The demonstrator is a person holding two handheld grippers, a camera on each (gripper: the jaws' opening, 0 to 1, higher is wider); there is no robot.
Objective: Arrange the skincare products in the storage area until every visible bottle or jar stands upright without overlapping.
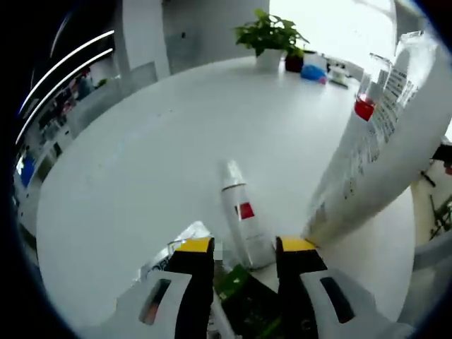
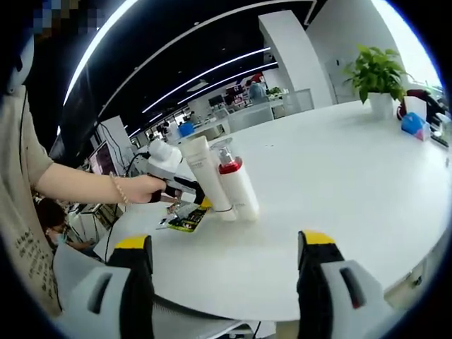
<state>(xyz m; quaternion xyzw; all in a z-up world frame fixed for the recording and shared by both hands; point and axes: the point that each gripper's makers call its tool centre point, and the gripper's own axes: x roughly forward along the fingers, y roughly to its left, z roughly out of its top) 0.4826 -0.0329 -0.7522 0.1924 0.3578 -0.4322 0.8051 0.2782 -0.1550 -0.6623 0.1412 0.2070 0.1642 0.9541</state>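
The left gripper [image 1: 244,248], jaws spread, hovered over a small, probably light and slippery white bottle [image 1: 242,212] lying at twelve o'clock, best gripped mid-body, while the right gripper [image 2: 224,247] hung spread.

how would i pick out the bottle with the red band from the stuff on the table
On the round white table, look near the edge where the left gripper reaches in. Two white containers stand there side by side. The bottle with the red band is the one farther from the gripper, with a clear cap over a red collar; the plain white tube has neither.
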